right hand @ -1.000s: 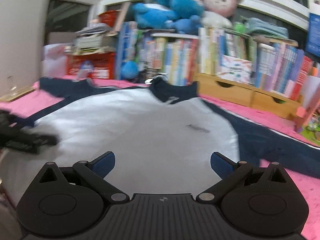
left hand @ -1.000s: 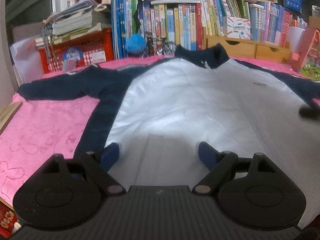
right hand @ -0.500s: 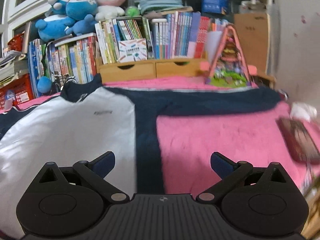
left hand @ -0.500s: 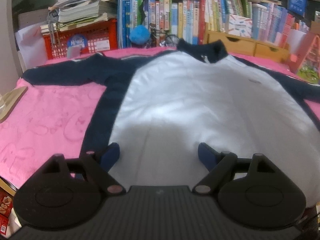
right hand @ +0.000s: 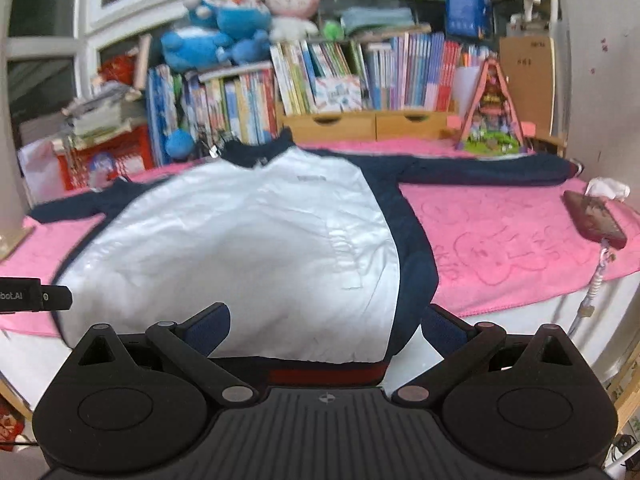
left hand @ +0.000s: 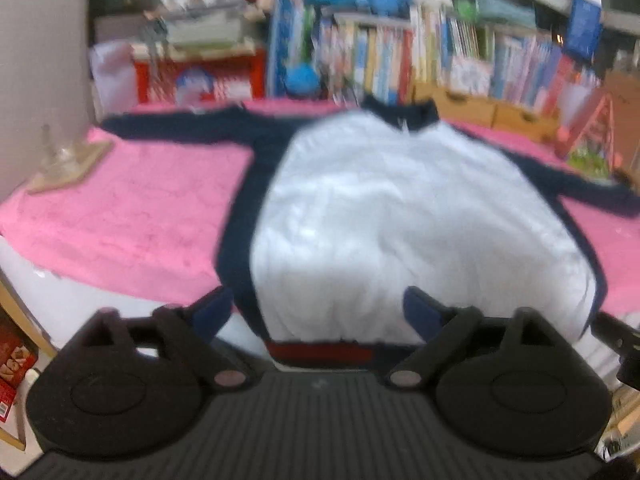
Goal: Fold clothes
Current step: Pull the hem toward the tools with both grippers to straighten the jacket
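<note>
Both tongs stand released with nothing between the jaws: the left tongs (left hand: pixel 316 310) have just been opening wider, and the right tongs (right hand: pixel 326 326) are spread the same way, each hanging at the near edge over the hem.

Under everything is the surface, covered by a pink towel (right hand: pixel 500 248). On the towel lies the jacket (right hand: pixel 248 248), spread flat and face up, white body in the middle, collar (right hand: pixel 256 152) pointing toward the bookshelf (right hand: pixel 360 80) at the back. Its dark left sleeve (left hand: pixel 180 128) and right sleeve (right hand: pixel 488 170) are stretched straight out to either side. The hem (right hand: pixel 328 374), with a red band, hangs slightly over the front edge, just ahead of both tongs.

The jacket looks light, thin and soft, with a smooth shell that is probably slippery, so a shallow pinch could slide off. It will drape and sag from wherever it is lifted, not hold shape. Good holds would be the thicker edges: a cuff to bring a sleeve across the body, or the hem corners and shoulder seam for folding a side in. Nothing is folded yet.
</note>
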A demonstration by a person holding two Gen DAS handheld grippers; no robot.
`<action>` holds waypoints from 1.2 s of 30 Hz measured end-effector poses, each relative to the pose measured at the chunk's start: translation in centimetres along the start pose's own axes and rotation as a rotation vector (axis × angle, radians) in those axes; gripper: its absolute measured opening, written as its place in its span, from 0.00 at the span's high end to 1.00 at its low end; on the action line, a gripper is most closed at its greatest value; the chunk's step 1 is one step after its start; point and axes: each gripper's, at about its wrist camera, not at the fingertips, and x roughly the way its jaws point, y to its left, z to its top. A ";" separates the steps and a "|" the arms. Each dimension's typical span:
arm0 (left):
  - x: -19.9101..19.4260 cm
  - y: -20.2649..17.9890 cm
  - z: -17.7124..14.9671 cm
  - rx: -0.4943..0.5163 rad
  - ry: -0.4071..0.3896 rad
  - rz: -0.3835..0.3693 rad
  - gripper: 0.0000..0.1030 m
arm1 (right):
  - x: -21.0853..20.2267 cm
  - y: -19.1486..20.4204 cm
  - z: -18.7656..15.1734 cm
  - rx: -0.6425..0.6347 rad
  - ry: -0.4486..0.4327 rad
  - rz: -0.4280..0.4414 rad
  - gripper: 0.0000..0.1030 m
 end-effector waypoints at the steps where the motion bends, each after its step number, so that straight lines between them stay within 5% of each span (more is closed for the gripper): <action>1: -0.2 0.0 0.2 -0.001 -0.027 0.021 0.04 | -0.4 0.0 0.2 0.006 -0.012 0.001 0.00; 13: 0.1 -1.0 0.0 0.062 -0.038 0.033 0.03 | 0.0 1.1 0.2 -0.032 -0.013 -0.023 0.00; 36: 1.8 -1.4 -0.5 0.112 0.075 0.046 0.03 | 0.5 1.5 0.2 -0.055 0.014 -0.049 0.00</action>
